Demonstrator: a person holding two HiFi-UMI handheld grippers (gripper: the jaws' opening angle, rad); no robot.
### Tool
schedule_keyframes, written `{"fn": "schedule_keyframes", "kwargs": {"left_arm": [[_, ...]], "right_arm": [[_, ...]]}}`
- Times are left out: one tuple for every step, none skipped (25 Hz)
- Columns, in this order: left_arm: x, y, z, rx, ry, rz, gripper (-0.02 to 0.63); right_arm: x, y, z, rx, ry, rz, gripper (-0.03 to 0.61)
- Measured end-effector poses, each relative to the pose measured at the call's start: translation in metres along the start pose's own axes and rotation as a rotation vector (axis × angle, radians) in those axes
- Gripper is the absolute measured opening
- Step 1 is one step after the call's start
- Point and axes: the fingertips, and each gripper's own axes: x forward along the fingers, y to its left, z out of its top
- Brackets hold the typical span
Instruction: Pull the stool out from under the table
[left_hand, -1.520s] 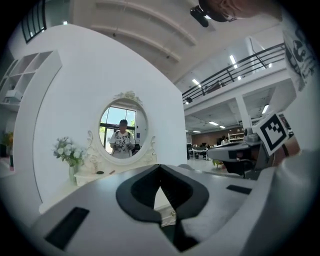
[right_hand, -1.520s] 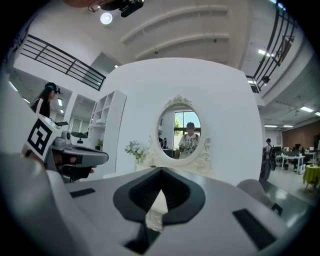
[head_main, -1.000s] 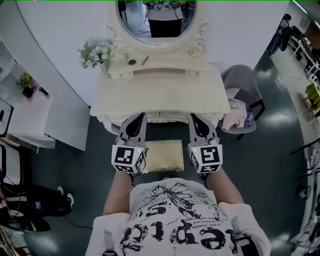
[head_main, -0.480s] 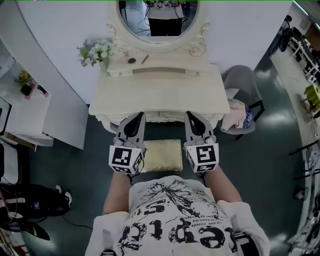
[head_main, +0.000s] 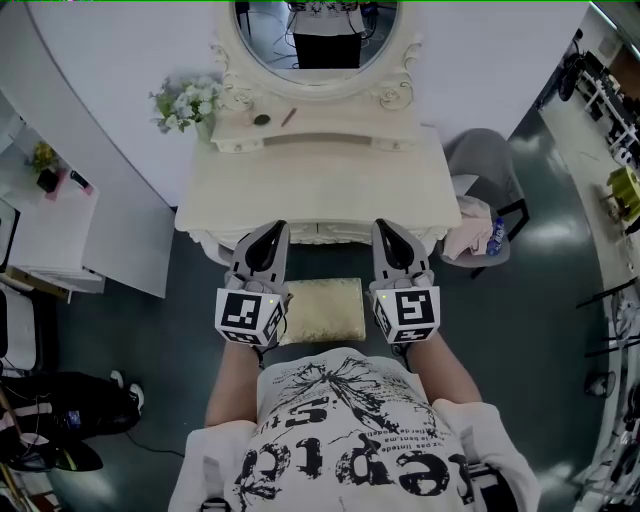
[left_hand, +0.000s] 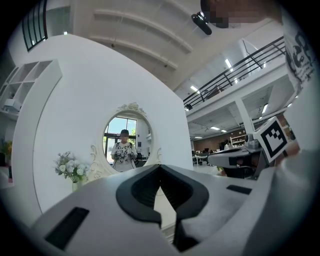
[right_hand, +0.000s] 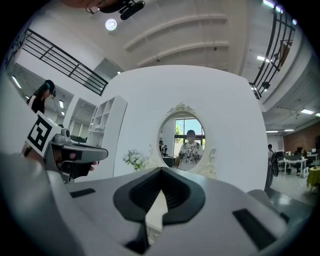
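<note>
Two closed, empty claws, the left gripper (head_main: 268, 233) and the right gripper (head_main: 388, 231), flank the stool (head_main: 322, 310), which sits mostly out beyond the front edge of the table (head_main: 320, 190), so with no hold on it any pull may simply slide off.

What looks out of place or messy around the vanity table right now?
Nothing looks spilled or broken. The only untidy bit is a pinkish cloth bunched on the grey chair to the right of the table. The stool sits square to the table.
</note>
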Motion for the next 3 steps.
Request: {"fn": "schedule_keyframes", "kwargs": {"left_arm": [[0.0026, 0.0015, 0.0011, 0.002, -0.004, -0.002, 0.017], [0.0051, 0.003, 0.0021, 0.005, -0.007, -0.004, 0.017], [0.0076, 0.0045, 0.0031, 0.008, -0.011, -0.006, 0.017]], "right_arm": [[0.0021, -0.001, 0.0002, 0.001, 0.0, -0.001, 0.015], [0.0042, -0.0018, 0.0004, 0.001, 0.0, -0.002, 0.015], [0.0064, -0.0025, 0.0005, 0.001, 0.0, -0.002, 0.015]]}}
